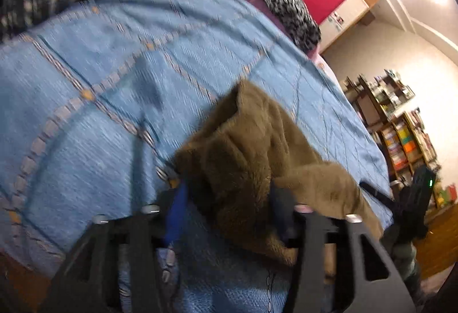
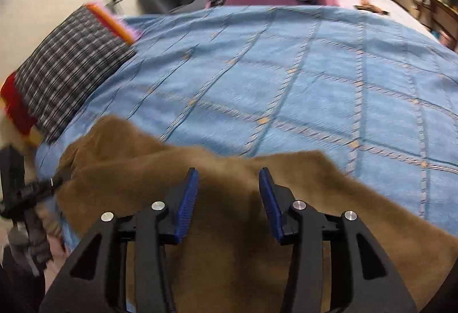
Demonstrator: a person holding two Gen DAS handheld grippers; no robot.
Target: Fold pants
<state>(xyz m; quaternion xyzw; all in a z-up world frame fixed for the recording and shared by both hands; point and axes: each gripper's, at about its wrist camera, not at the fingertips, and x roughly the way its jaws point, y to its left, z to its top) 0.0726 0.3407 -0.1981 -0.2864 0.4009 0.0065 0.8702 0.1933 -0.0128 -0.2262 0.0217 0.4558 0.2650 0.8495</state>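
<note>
Both pictures are smeared, so the lines on the blue bedspread (image 1: 120, 61) look fuzzy. In the left wrist view the brown pants (image 1: 252, 149) bunch up and cover most of the left gripper's (image 1: 229, 195) right finger, and it may be that no pad presses the cloth. The bookshelf (image 1: 400, 129) far to the right is too small to read. The checked blanket (image 2: 68, 72) runs off the left edge. The pants run off the near edge under the right gripper (image 2: 229, 187).

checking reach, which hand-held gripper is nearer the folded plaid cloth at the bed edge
Left. The left hand-held gripper sits just below the plaid cloth; the right hand-held gripper is farther along the brown pants.
</note>
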